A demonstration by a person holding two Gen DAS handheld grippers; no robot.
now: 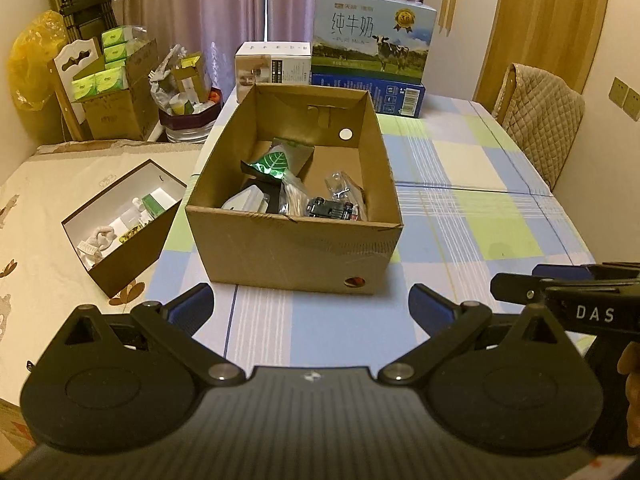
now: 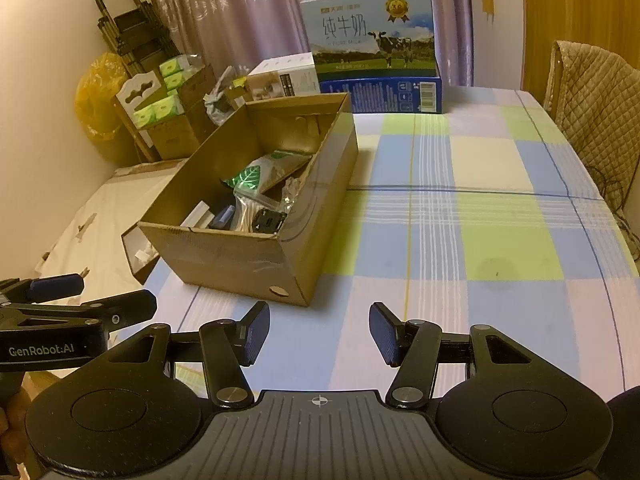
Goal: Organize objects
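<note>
Left wrist view: both grippers hang empty short of the loaded cardboard box

Left wrist view, from the left edge across: at 9 o'clock a small dark-sided box [image 1: 120, 224] with a white lining sits on a cream floral cover, holding small white and green items. Just right of it, at centre, the open cardboard box [image 1: 294, 200] stands on the checked tablecloth [image 1: 460, 208], near the table's left edge. Inside it lie a green leaf-print packet [image 1: 272, 162] toward 11 o'clock of the box floor, a white item at 8 o'clock, a clear plastic bag at 3 o'clock and a small black toy car [image 1: 332, 209] at 5 o'clock against the near wall. Beyond the box, at 12 o'clock, a white carton [image 1: 273, 66] sits beside a blue milk carton [image 1: 372, 34] printed with a cow, which rests on a darker blue carton. At 2 o'clock a chair with a quilted cover [image 1: 544, 120] stands at the table's right side.

At 6 o'clock the left gripper [image 1: 312, 308] has its jaws spread wide with nothing between them, only tablecloth, short of the box's near wall. At 4 o'clock the right gripper's black finger pokes in from the edge.

Right wrist view: the left gripper enters at 8 o'clock, the cardboard box lies at 10 o'clock, and the right gripper [image 2: 319, 334] at 6 o'clock is released, its blue pads apart over bare cloth, clear of the box.
</note>
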